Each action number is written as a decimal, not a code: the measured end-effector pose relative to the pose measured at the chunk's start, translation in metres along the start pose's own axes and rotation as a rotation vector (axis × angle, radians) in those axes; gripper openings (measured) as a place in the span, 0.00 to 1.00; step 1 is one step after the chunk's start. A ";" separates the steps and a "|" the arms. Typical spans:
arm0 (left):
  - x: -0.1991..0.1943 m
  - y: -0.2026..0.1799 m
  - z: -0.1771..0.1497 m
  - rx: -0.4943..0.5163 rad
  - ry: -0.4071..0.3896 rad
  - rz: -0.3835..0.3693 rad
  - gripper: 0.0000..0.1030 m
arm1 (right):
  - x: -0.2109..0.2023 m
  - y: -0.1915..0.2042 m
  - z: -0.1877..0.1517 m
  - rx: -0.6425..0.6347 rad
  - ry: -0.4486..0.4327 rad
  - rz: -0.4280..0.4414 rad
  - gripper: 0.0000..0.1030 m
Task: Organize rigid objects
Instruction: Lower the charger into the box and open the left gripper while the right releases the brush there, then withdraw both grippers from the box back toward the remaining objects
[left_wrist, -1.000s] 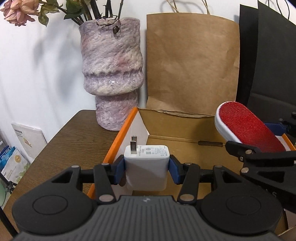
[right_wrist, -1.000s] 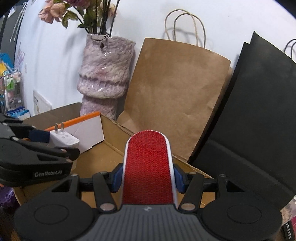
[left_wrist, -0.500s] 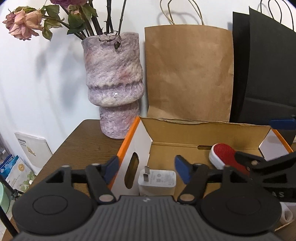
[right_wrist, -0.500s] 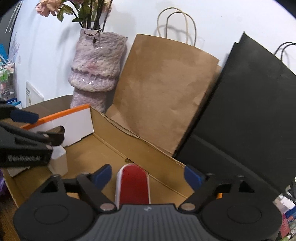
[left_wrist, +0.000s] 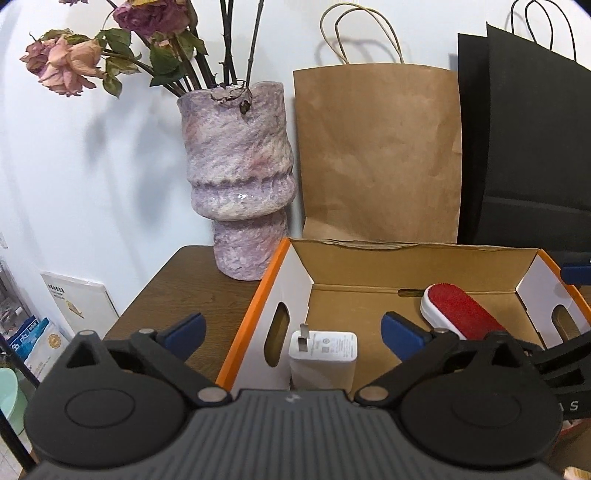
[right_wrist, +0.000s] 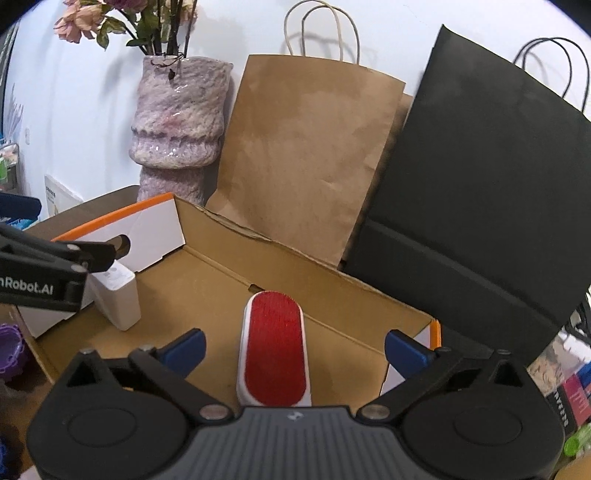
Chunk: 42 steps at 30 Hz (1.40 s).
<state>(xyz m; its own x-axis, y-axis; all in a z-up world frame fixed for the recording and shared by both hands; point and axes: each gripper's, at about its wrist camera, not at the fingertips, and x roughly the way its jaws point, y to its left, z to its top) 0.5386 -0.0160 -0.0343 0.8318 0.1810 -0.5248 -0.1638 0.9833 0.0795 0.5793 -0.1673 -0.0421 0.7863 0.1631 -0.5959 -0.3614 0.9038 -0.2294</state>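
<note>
A white wall backs a dark wooden table (left_wrist: 177, 295), where a mottled purple vase (left_wrist: 236, 177) of dried roses, a brown paper bag (left_wrist: 376, 155) and a black paper bag (left_wrist: 532, 147) stand along the far edge. In front of them sits an open cardboard box (left_wrist: 406, 258) with orange-edged white end flaps, each with a slot handle. Its top is open and its brown floor is bare between the two things inside.

A white charger (left_wrist: 323, 354), a smooth rounded block, stands at the near left end just beside the left flap, prongs pointing up. A lint brush (right_wrist: 275, 350), a long oval of red nap in a white rim, lies red face up toward the right, its long axis running near to far.

The left gripper (left_wrist: 291, 328) hangs above the charger, blue pads spread wide, gripping nothing. The right gripper (right_wrist: 293, 345) is likewise wide open over the brush, clear of its sides.
</note>
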 end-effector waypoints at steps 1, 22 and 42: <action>-0.001 0.000 0.000 0.000 0.001 0.001 1.00 | -0.002 0.000 -0.001 0.005 -0.002 0.001 1.00; -0.059 0.014 -0.023 -0.024 0.006 -0.025 1.00 | -0.081 0.008 -0.017 0.073 -0.048 -0.004 1.00; -0.142 0.053 -0.047 -0.041 -0.026 -0.035 1.00 | -0.167 0.036 -0.052 0.167 -0.101 0.011 1.00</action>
<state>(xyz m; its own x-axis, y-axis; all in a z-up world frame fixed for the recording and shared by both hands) 0.3873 0.0099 0.0045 0.8507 0.1473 -0.5046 -0.1553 0.9875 0.0266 0.4086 -0.1827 0.0093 0.8318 0.2048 -0.5159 -0.2888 0.9534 -0.0870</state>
